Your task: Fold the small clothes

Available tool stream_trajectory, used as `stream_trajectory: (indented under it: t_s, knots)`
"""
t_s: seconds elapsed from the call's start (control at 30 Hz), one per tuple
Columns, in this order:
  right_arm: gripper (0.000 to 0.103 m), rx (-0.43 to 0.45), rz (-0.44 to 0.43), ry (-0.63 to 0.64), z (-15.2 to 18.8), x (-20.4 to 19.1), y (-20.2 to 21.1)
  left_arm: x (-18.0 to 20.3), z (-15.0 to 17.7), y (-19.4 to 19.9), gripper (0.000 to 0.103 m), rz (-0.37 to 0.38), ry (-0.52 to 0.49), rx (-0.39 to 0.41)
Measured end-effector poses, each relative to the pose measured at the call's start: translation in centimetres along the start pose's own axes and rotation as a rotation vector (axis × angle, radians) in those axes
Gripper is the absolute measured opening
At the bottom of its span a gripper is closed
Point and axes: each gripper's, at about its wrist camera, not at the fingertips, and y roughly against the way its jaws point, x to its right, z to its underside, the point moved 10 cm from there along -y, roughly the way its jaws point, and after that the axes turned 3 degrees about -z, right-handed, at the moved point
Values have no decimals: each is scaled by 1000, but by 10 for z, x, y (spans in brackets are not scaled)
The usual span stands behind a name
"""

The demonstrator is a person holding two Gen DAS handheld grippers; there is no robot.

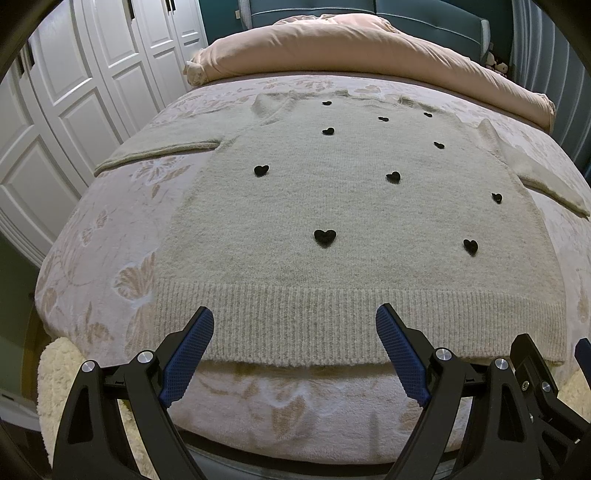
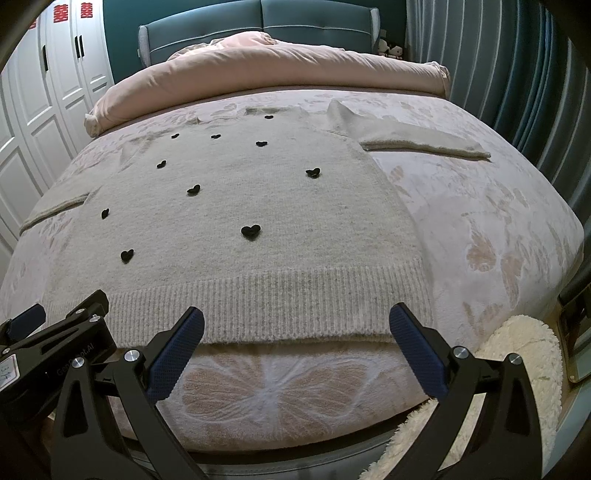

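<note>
A cream knit sweater (image 1: 332,206) with small black hearts lies flat on the bed, face up, sleeves spread out to both sides, ribbed hem toward me. It also shows in the right wrist view (image 2: 236,221). My left gripper (image 1: 295,321) is open and empty, hovering over the left part of the hem. My right gripper (image 2: 297,319) is open and empty, hovering over the right part of the hem. The right gripper's body shows at the right edge of the left wrist view (image 1: 535,369).
The bed has a pink floral blanket (image 1: 122,236). A rolled pink duvet (image 1: 351,48) lies at the far end by a teal headboard (image 2: 258,22). White wardrobe doors (image 1: 66,92) stand at left, curtains (image 2: 498,74) at right, a fluffy white rug (image 2: 524,369) on the floor.
</note>
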Motion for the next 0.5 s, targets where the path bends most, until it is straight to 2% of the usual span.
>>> stream_trajectory:
  t_s: [0.5]
  knots:
    - [98, -1, 0, -2, 1, 1, 0, -4, 1, -1, 86, 1, 1, -2]
